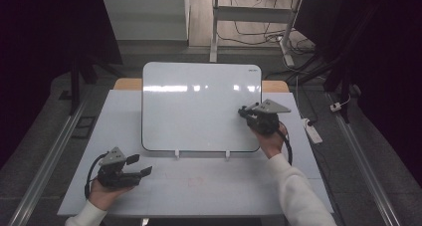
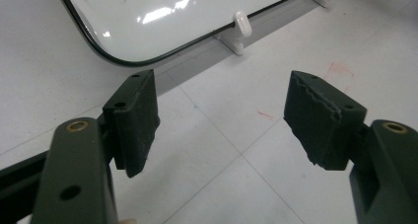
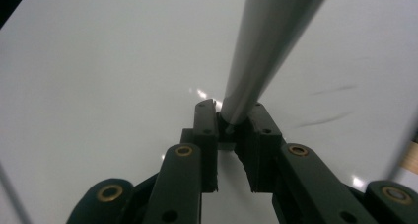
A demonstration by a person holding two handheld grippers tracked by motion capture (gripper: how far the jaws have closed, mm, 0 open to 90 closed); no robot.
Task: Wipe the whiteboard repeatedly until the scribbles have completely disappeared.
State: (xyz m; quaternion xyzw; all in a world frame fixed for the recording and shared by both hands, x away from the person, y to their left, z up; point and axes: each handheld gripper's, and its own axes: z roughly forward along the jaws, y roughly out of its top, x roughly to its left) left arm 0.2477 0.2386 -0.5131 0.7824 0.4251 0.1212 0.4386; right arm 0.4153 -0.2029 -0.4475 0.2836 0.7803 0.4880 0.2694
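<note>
A grey marker is clamped between the fingers of the right gripper over the whiteboard — the left gripper is held wide apart, empty, above the tabletop.

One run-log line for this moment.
right gripper: shut on pen, over whiteboard | left gripper: open, empty, over table

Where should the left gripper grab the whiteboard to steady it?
Probably the whiteboard's left edge, just above the rounded lower corner, coming from its left with jaws across front and back. It is thin and leans back on two white clips, so that edge stands free, and the open left gripper is nearest.
</note>
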